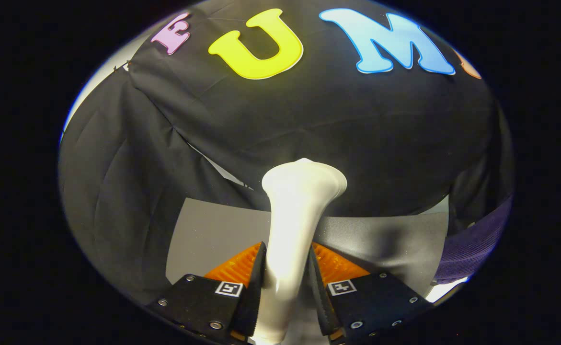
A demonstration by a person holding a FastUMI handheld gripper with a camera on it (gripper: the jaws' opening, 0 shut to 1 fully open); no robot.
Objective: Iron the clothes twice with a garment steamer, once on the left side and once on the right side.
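White steamer (pixel 294 225) clamped between tongs (pixel 285 282), above table (pixel 213 235).

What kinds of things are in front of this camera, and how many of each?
Garment steamer, white, clamped between the gripper jaws: 1
Grey table: 1
Purple garment, beside the table: 1
Black booth cloth: 1
Total: 4
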